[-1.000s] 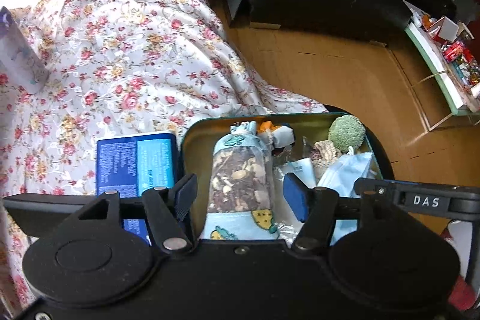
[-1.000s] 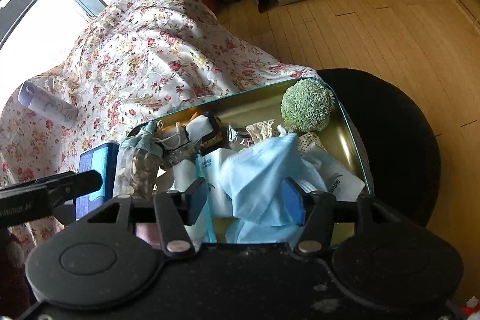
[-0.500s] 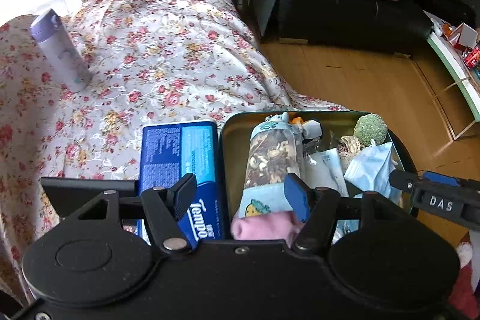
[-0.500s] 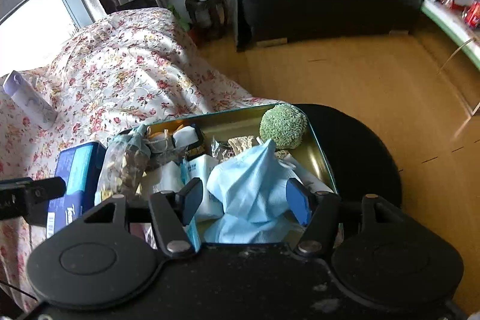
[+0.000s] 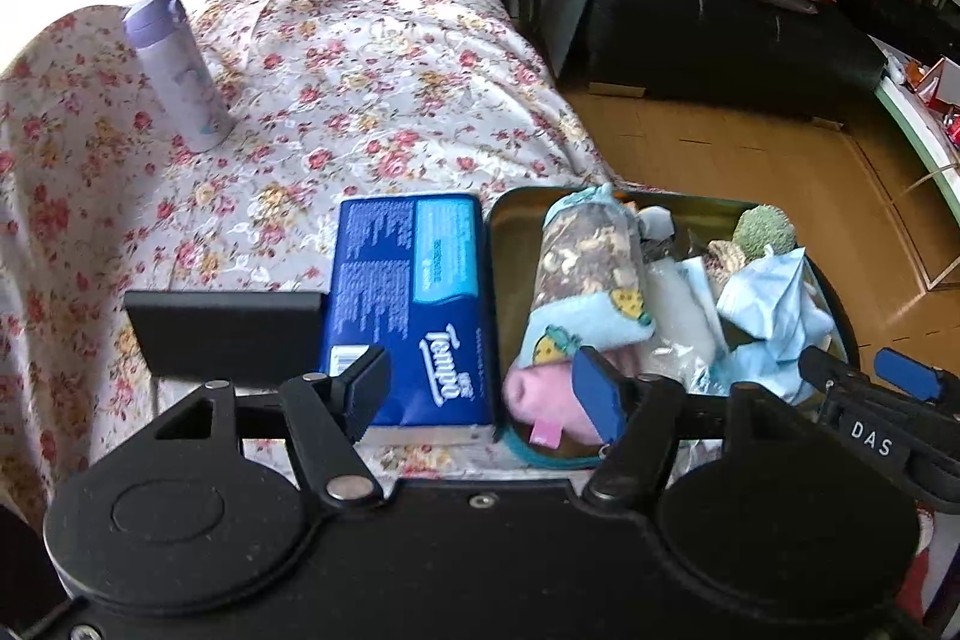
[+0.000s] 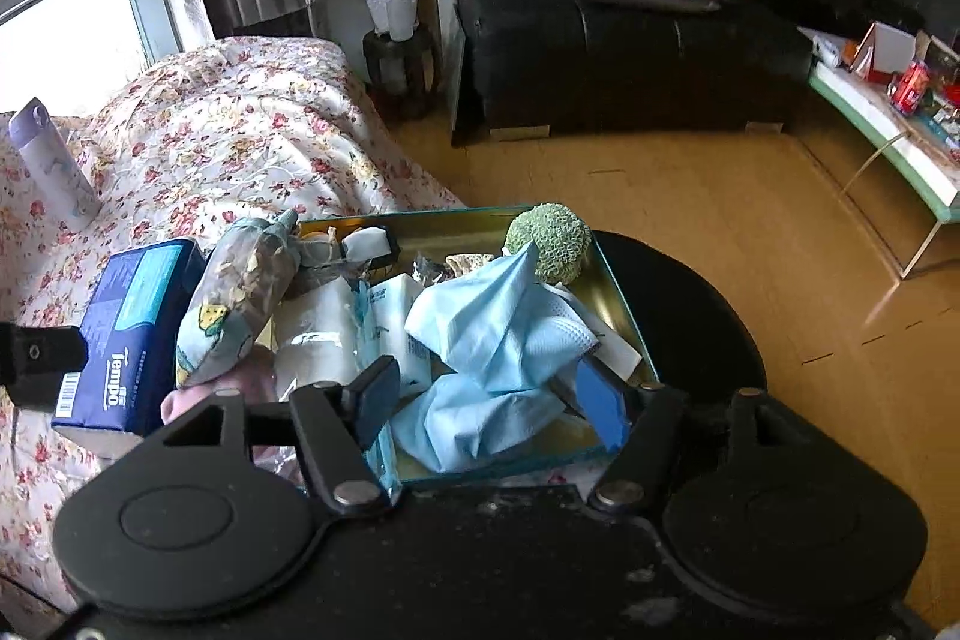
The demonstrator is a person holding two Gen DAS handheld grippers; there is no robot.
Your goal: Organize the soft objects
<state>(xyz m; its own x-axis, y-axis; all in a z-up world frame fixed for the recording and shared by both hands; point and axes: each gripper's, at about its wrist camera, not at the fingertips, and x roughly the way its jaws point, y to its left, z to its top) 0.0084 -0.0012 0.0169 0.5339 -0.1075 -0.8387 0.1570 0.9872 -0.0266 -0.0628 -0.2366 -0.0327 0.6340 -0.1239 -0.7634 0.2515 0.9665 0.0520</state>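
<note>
Both grippers hover over the packed tin, the left gripper with jaws opening and empty above the tissue pack beside it, the right gripper opening around the blue cloth; packing looks nearly done, and next comes probably tucking loose pieces flat.

Florals, blues and a gold-lined tin

A white bedspread bore red and yellow roses; the tissue pack was navy with a cyan panel; the metal tin was teal outside, gold inside, holding pale-blue cloth, a green knitted ball and a pink sock.
</note>
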